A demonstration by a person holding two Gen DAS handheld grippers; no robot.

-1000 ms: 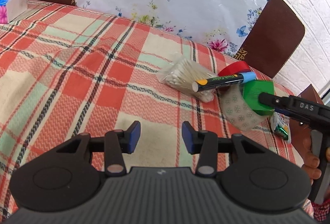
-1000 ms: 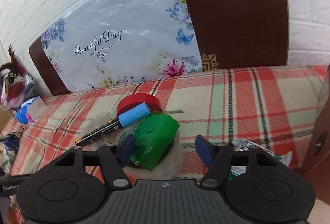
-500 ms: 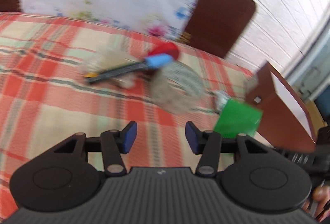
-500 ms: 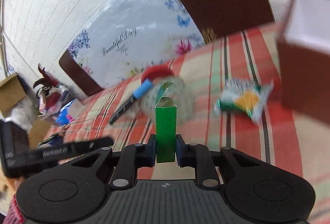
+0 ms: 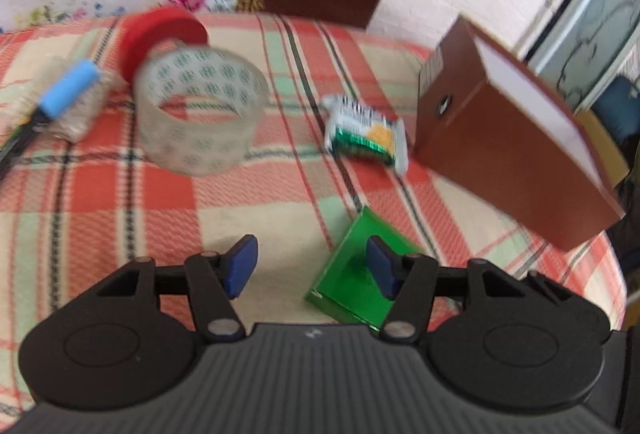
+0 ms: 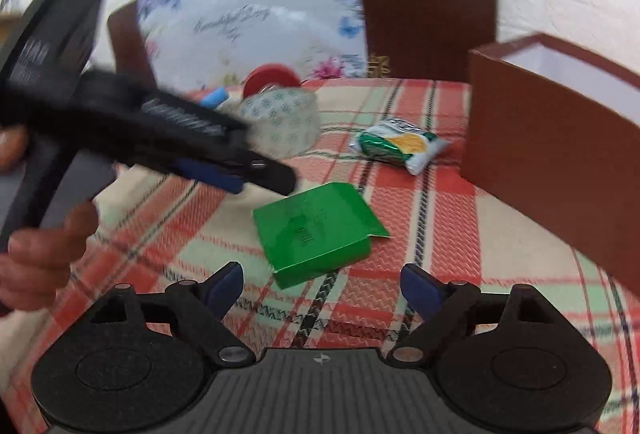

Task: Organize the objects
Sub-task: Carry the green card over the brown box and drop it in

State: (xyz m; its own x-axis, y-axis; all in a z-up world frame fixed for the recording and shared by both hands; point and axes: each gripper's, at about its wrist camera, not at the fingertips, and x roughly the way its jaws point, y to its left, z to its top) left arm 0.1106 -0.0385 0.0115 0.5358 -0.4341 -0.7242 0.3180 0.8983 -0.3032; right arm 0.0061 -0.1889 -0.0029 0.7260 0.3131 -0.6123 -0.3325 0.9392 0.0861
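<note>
A flat green box [image 6: 316, 230] lies loose on the plaid cloth; in the left wrist view it [image 5: 352, 274] sits partly behind my right-hand fingertip. My right gripper [image 6: 322, 284] is open and empty just short of it. My left gripper [image 5: 312, 266] is open and empty above the cloth; in the right wrist view it [image 6: 236, 174] hovers left of the green box. A clear tape roll [image 5: 198, 110], red tape roll [image 5: 160, 30], blue-capped marker [image 5: 64, 94] and green-white snack packet [image 5: 366, 134] lie farther back.
An open brown box [image 5: 508, 138] with a white inside stands at the right table edge, also in the right wrist view [image 6: 560, 146]. Brown chair backs [image 6: 424, 6] and a flowered plastic sheet [image 6: 256, 30] stand behind the table. A bag of cotton swabs [image 5: 44, 98] lies under the marker.
My right gripper carried the green box off the tape roll, then opened and let it go flat on the cloth. My left gripper swung right toward the tape and box.
</note>
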